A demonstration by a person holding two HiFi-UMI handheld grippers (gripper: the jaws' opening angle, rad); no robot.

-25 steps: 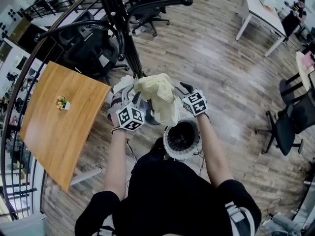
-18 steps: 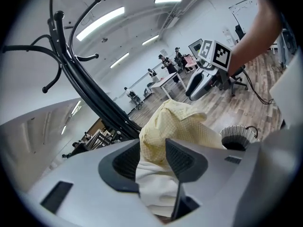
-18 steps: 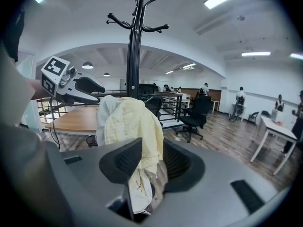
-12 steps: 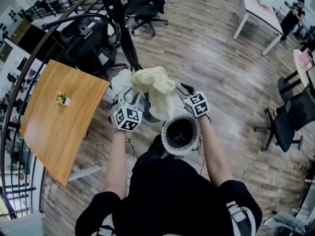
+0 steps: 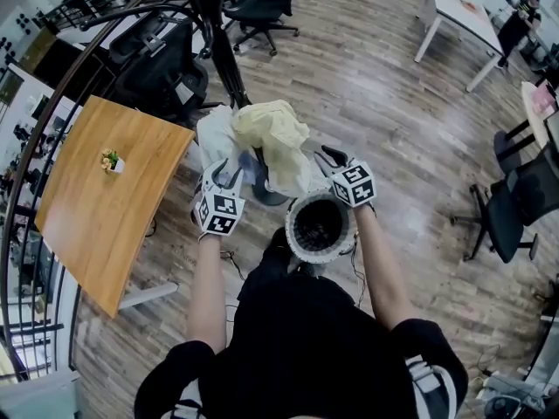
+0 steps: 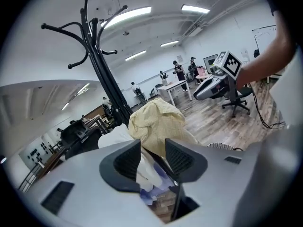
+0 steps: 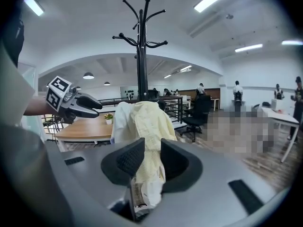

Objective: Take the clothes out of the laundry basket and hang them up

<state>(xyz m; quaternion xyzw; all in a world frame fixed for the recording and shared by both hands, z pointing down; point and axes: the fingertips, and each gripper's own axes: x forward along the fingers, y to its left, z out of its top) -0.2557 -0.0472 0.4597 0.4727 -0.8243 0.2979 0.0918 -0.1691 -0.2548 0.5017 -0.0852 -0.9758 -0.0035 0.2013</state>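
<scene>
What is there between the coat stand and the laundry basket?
In the head view, a pale yellow garment and a white garment, bunched together and raised, come between the coat stand and the laundry basket.

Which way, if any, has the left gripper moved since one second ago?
Yes. In the head view the left gripper has drawn back from the coat stand, toward the person and the picture's bottom edge.

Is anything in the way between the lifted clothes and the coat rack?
Nothing visible. The yellow garment and white garment hang just before the coat rack, only air between; the wooden table stands off to the side.
</scene>
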